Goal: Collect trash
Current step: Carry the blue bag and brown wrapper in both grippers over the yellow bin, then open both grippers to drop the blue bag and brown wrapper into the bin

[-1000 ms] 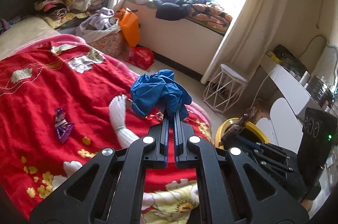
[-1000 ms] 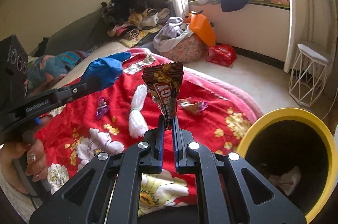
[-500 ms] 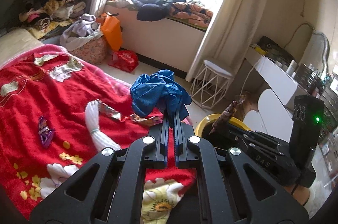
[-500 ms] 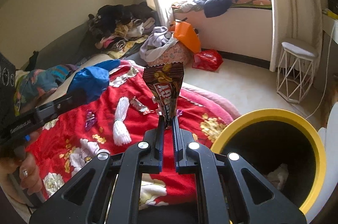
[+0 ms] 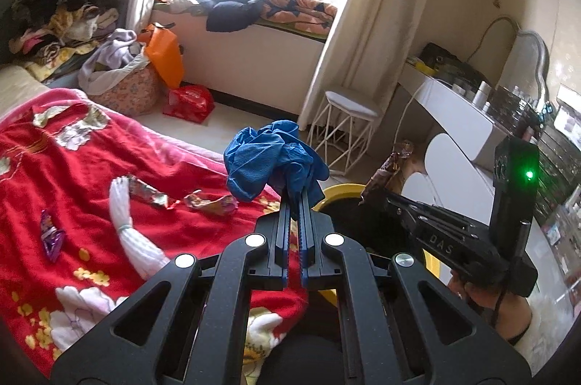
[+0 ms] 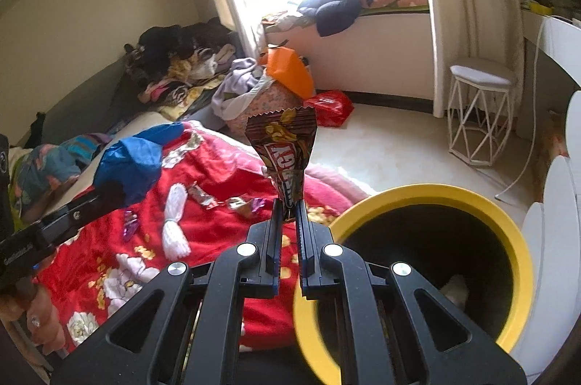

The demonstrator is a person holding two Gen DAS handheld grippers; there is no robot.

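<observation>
The left gripper [image 5: 295, 194] pinches a crumpled blue cloth [image 5: 268, 159] above the red blanket [image 5: 72, 174]. The right gripper [image 6: 288, 205] clamps an upright brown snack wrapper [image 6: 285, 152]. The yellow-rimmed bin [image 6: 508, 221] sits at four o'clock of that wrapper, beside the bed. More wrappers [image 5: 208, 203] and a white tassel [image 5: 125, 221] lie at nine o'clock of the left tongs

- The left gripper [image 5: 295, 194] is built of black plastic, with four round silver screws and blue-toothed inner edges.
- The right gripper [image 6: 288, 209] is built alike (white "DAS" lettering and a green light are borne).
</observation>
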